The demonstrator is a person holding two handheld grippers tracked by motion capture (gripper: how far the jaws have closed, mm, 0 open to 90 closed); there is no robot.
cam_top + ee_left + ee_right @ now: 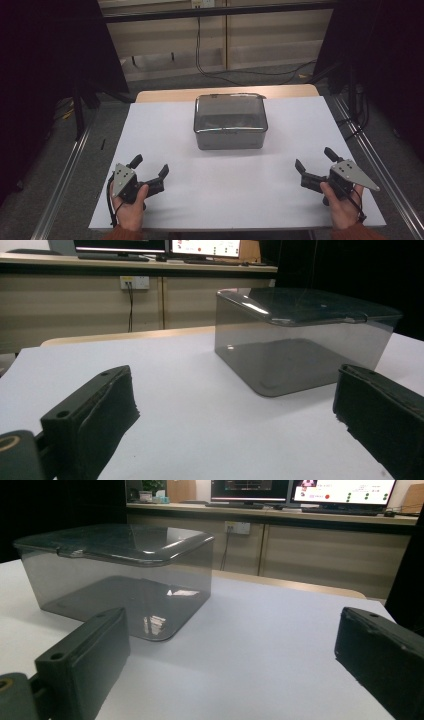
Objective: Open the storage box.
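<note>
High view: two open grippers flank a lidded grey box

High view, landmark is the smoky clear box (230, 122). It sits on the white table top (280, 200), toward the far edge, about centred left to right, lid (229, 111) on. Something dark shows through the lid; can't tell what.

Left gripper (150, 168): nearer the person than the box and off to its left, well apart from it. Jaws spread wide, nothing between them, pointing roughly toward the box. Left hand (131, 205) wraps the grip from below; grey three-cornered plate on top.

Right gripper (314, 160): nearer than the box and off to its right, well apart from it. Jaws likewise spread wide and empty. Right hand (344, 200) holds it, orange sleeve cuff at frame bottom.

Left gripper view: box (300, 342) ahead and right of centre, resting flat, lid (305, 305) seated with a small tab on its near rim. Left gripper (235, 405) jaws stand far apart at both bottom corners, bare table between them, not touching the box.

Right gripper view: box (120, 577) ahead and left of centre, lid (115, 540) closed. Right gripper (230, 645) jaws wide apart, left jaw just in front of the box's near corner in the picture; contact can't be told from here, but the high view shows it apart.

Behind the box: beige cabinet with a wall socket, monitors above.
</note>
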